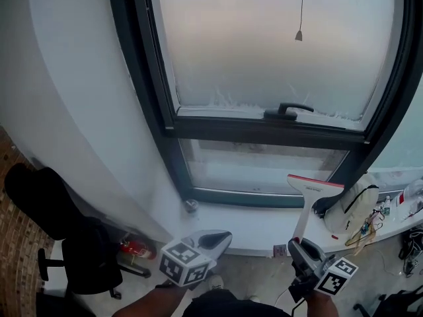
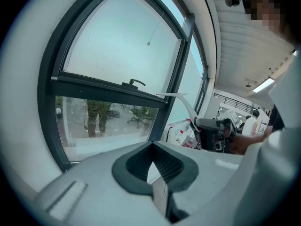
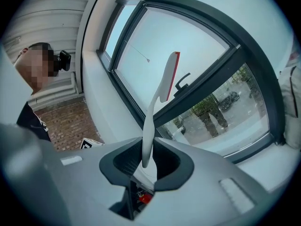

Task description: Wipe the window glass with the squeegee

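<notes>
At 5 o'clock, my right tool (image 1: 299,244) clamps the lower handle of the white plastic squeegee with a red blade strip (image 1: 310,191). Its blade points up toward the frosted window glass (image 1: 264,45). I judge it light, stiff and slick, so best held low. My left tool (image 1: 218,238) is narrow and empty.

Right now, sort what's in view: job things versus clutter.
Job: squeegee, held in right gripper; window glass.
Clutter: white bag, cables, office chair, small round thing.
</notes>
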A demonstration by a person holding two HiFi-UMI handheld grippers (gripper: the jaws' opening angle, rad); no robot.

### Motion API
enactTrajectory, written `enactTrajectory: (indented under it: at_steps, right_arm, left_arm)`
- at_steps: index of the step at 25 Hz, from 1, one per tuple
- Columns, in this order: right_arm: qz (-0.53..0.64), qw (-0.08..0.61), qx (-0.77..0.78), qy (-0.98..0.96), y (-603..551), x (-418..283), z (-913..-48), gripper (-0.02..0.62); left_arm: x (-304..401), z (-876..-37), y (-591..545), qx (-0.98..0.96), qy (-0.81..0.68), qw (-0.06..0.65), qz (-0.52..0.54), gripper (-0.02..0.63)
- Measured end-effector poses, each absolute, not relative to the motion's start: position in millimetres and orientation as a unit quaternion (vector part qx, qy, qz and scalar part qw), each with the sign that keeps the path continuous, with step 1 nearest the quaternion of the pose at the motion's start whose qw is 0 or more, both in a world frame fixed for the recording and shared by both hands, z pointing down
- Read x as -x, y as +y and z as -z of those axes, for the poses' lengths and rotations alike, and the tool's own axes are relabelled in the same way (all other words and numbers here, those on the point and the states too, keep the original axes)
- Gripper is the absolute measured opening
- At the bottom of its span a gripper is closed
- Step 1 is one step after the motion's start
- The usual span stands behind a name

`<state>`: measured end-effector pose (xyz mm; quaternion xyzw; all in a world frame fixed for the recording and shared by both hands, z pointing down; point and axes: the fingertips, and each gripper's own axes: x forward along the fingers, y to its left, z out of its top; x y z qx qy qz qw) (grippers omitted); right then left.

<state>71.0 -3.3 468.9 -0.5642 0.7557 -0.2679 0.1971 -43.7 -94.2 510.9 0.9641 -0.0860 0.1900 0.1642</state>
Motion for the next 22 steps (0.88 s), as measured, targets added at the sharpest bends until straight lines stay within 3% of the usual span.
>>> enactTrajectory:
  at_steps: [13,22]
  right_arm:
    - [0.284,0.194,0.518,0.783,81,-93,-475,0.087]
    - [0.276,0.191,0.504,0.796,93,-77,-473,0.087]
  left_arm:
    - [42,-502,9,-0.957,-0.15,0.173,-0.18,0.0]
    - [59,-504,14,-0.955,-0.165,0.166,-0.184,0.0]
